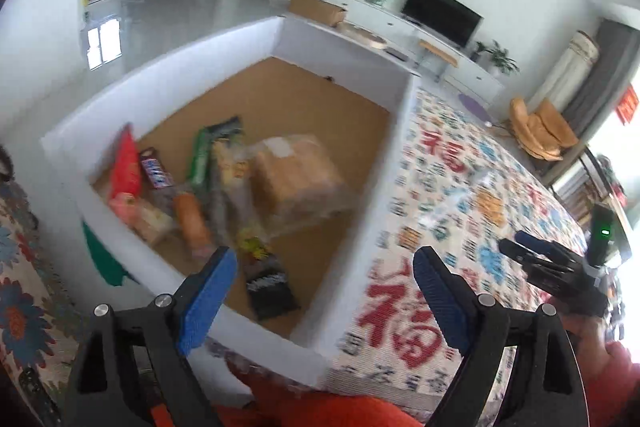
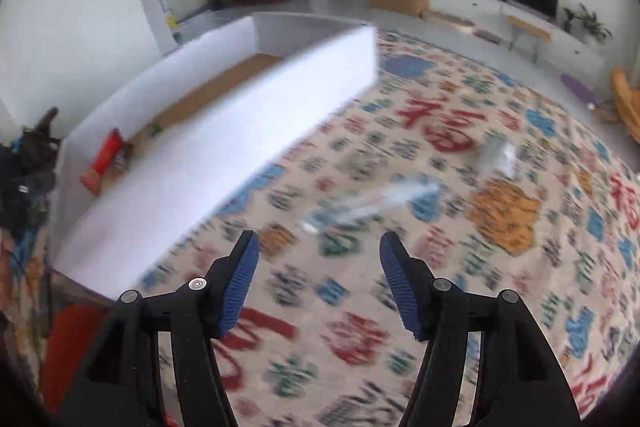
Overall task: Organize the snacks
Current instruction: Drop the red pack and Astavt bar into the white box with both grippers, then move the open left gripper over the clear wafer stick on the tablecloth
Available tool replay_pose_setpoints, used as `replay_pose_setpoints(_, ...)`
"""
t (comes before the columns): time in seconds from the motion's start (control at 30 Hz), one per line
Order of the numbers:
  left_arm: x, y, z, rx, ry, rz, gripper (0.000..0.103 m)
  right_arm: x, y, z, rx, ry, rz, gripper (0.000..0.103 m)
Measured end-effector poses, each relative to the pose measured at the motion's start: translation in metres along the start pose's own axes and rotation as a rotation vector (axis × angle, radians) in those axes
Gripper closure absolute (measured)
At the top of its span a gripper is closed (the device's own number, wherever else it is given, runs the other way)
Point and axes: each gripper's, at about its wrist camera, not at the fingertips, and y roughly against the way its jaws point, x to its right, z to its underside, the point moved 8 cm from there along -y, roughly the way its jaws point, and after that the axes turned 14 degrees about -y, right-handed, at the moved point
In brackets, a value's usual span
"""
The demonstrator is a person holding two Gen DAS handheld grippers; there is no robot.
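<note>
Snack packs [image 1: 224, 187] in white box [image 1: 384, 187], both jaws wide.

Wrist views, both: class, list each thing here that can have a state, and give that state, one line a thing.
Left claw: open, nothing between its pads.
Right claw: open, nothing between its pads.
White box: open-topped, snacks lying inside on its brown floor.
Clear bread bag: inside the box, lying down.
Black snack packet: inside the box, lying flat.
Clear wrapped packets: outside the box, on the patterned cloth.
Television: screen dark.
</note>
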Motion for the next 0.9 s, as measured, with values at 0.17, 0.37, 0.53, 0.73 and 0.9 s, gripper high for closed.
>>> replay_pose_setpoints(0.17,0.111,-0.027,0.013,-0.026,-0.154,0.141,0.005,0.130,0.027,0.049,0.019,-0.099,0.214,0.037)
replay_pose_setpoints(0.37,0.182,-0.087,0.027,-0.111,-0.199,0.167,0.005,0.201,0.049,0.096,0.041,-0.203,0.315,0.036)
replay_pose_setpoints(0.53,0.193,-0.128,0.038,-0.145,-0.239,0.083,0.005,0.207,0.053,0.099,0.076,-0.237,0.310,0.026)
replay_pose_setpoints(0.73,0.187,-0.145,0.057,-0.142,-0.241,0.024,0.005,0.209,0.049,0.098,0.074,-0.252,0.313,0.021)
replay_pose_setpoints(0.9,0.185,-0.145,0.056,-0.136,-0.230,0.033,0.004,0.209,0.049,0.101,0.075,-0.250,0.316,0.021)
